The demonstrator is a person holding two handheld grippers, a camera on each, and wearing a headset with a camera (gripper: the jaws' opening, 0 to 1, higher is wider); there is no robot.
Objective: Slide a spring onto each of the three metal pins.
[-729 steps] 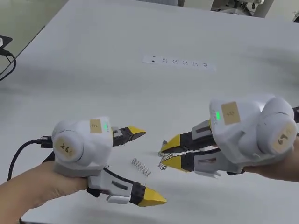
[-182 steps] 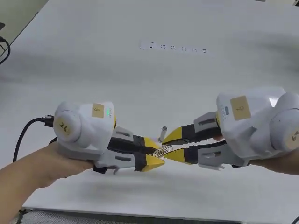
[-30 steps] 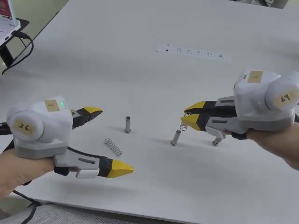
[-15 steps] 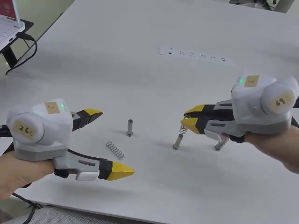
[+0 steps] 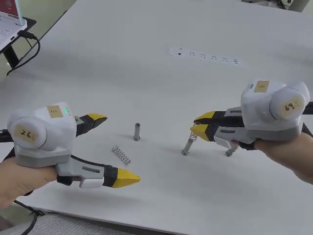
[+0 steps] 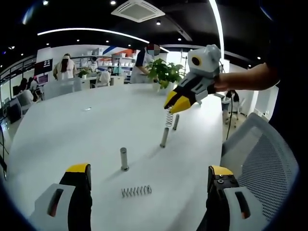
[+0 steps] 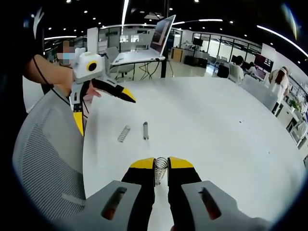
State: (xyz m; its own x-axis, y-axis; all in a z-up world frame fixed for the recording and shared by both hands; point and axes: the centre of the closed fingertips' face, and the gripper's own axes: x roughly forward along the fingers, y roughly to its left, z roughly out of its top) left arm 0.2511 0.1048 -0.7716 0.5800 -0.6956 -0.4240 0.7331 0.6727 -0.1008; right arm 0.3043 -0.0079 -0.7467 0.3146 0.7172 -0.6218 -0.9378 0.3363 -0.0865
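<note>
Springs come in three here: we hold one spring (image 5: 194, 135) clamped in our right gripper (image 5: 194, 126), its lower end just at the top of the leaning pin (image 5: 186, 147). A second spring (image 5: 231, 150) sits on a pin partly hidden below that gripper. The loose spring (image 5: 120, 154) lies on the desk (image 5: 146, 73) near the upright pin (image 5: 137, 132), in front of our left gripper (image 5: 113, 148), whose jaws stand wide apart.

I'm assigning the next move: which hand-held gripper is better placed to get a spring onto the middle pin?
Right. The right hand-held gripper is shut on a spring just above the middle pin. The left hand-held gripper is open, off by the loose spring.
</note>
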